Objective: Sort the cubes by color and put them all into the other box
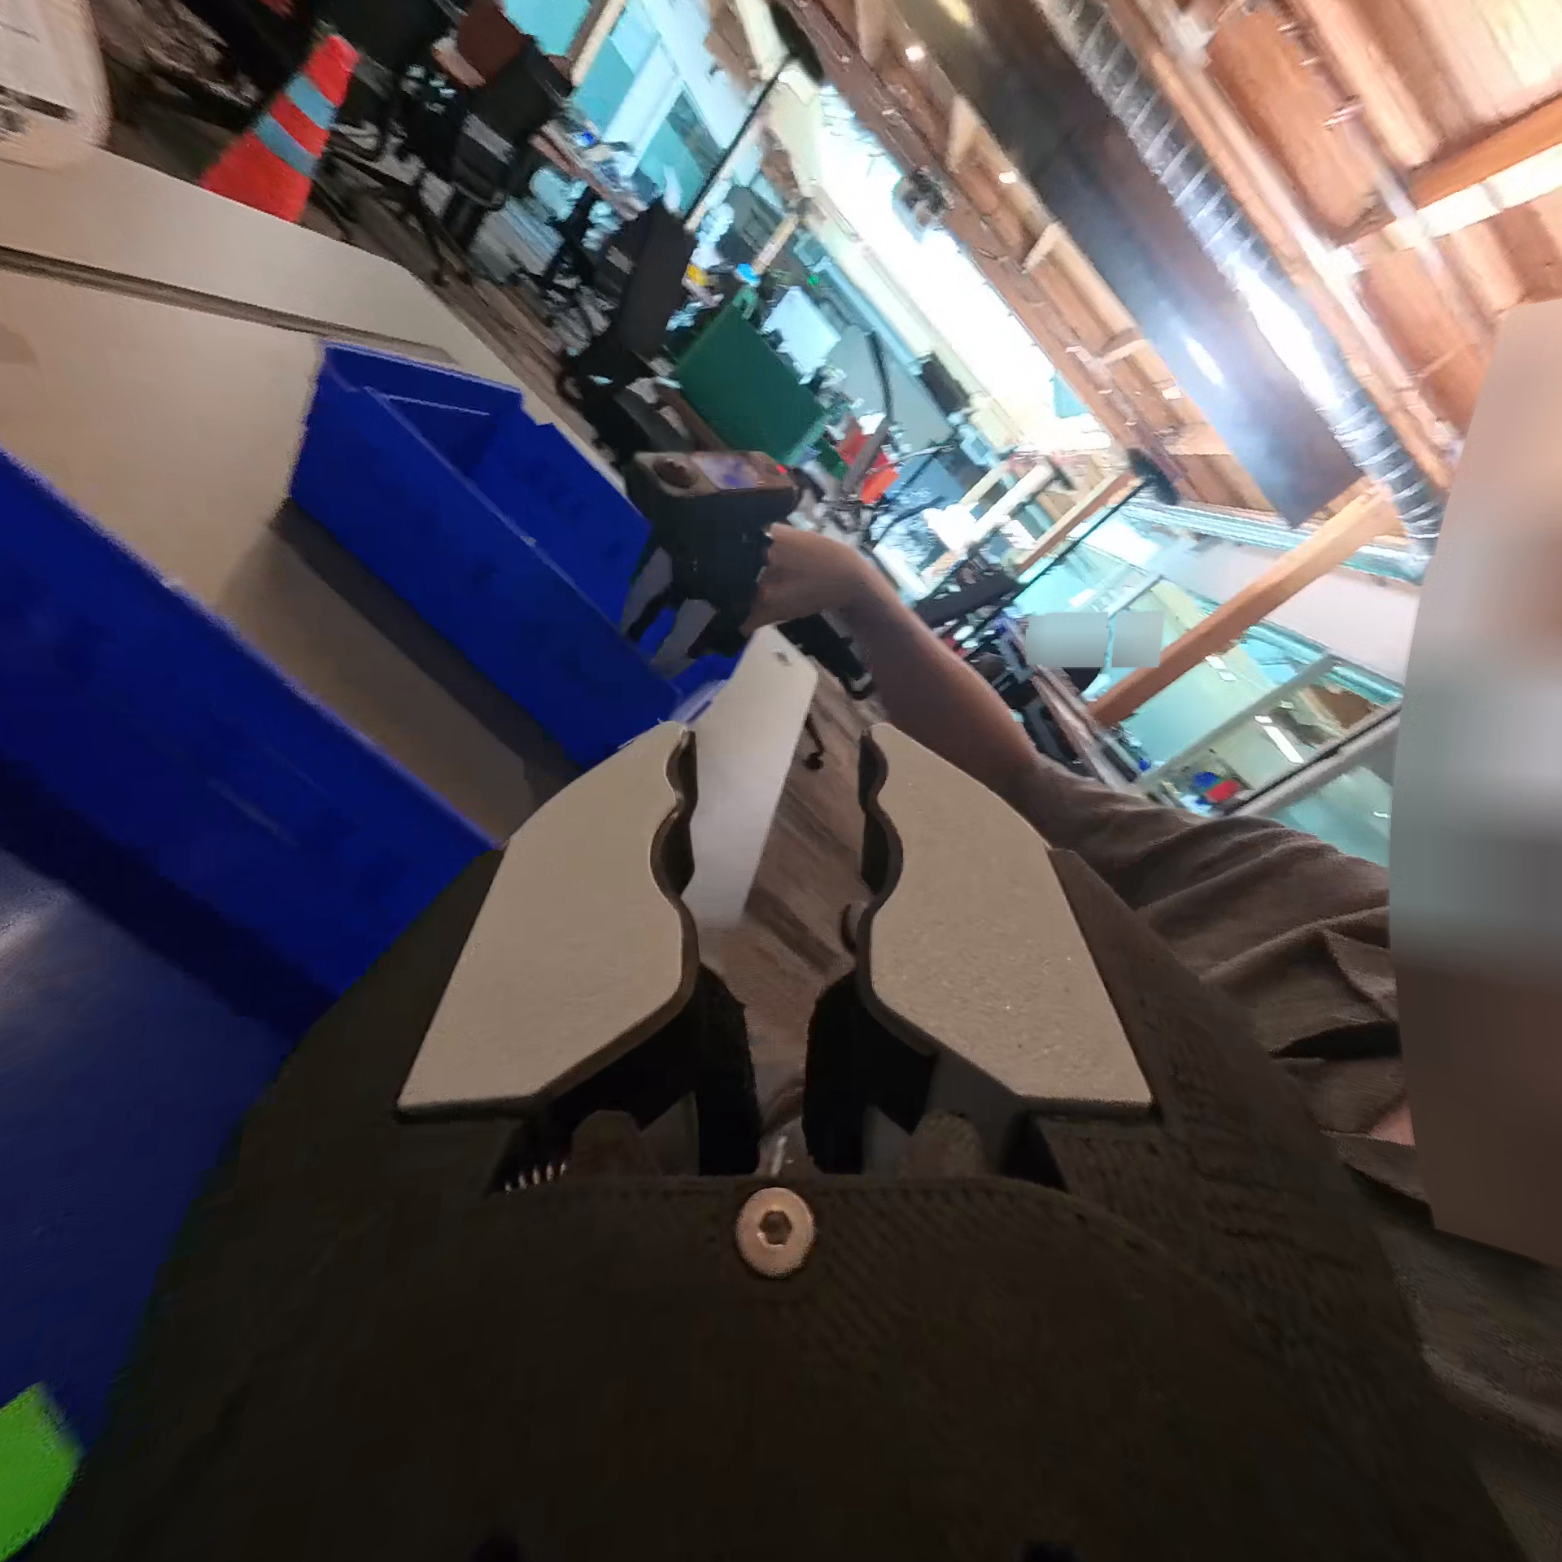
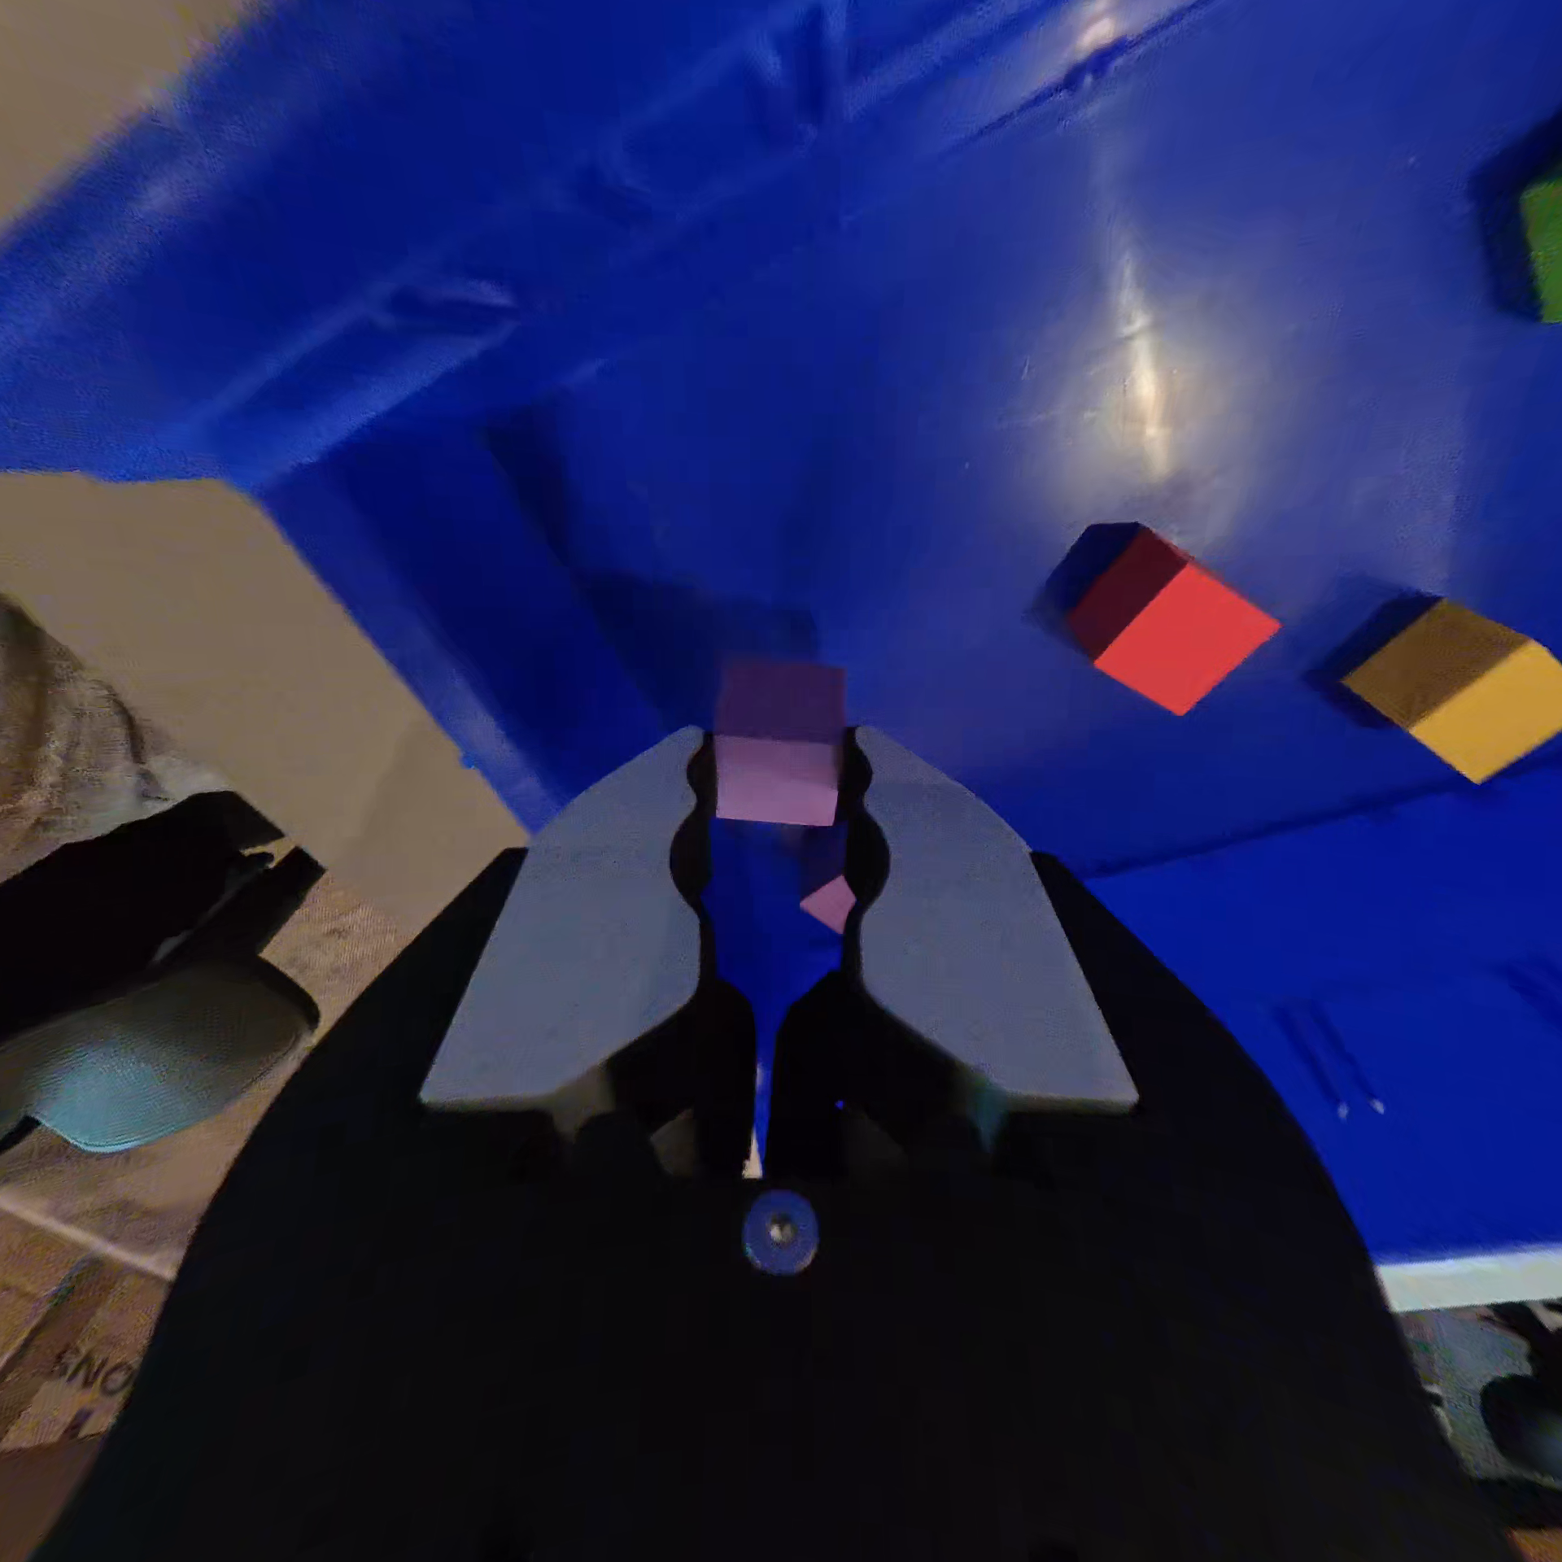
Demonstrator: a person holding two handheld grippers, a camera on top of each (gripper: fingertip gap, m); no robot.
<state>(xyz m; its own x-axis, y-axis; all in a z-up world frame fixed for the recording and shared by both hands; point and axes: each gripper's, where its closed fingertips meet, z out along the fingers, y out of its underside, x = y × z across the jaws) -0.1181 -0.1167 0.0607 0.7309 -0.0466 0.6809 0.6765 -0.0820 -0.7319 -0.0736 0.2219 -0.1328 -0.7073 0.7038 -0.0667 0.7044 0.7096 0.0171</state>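
gripping purple cube (image 2: pixel 778 765), right gripper (image 2: pixel 778 744) over blue bin (image 2: pixel 845 338).

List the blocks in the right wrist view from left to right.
Purple block gripped at the right gripper's fingertips → red block → yellow block → green block at the right edge, all over the blue bin.
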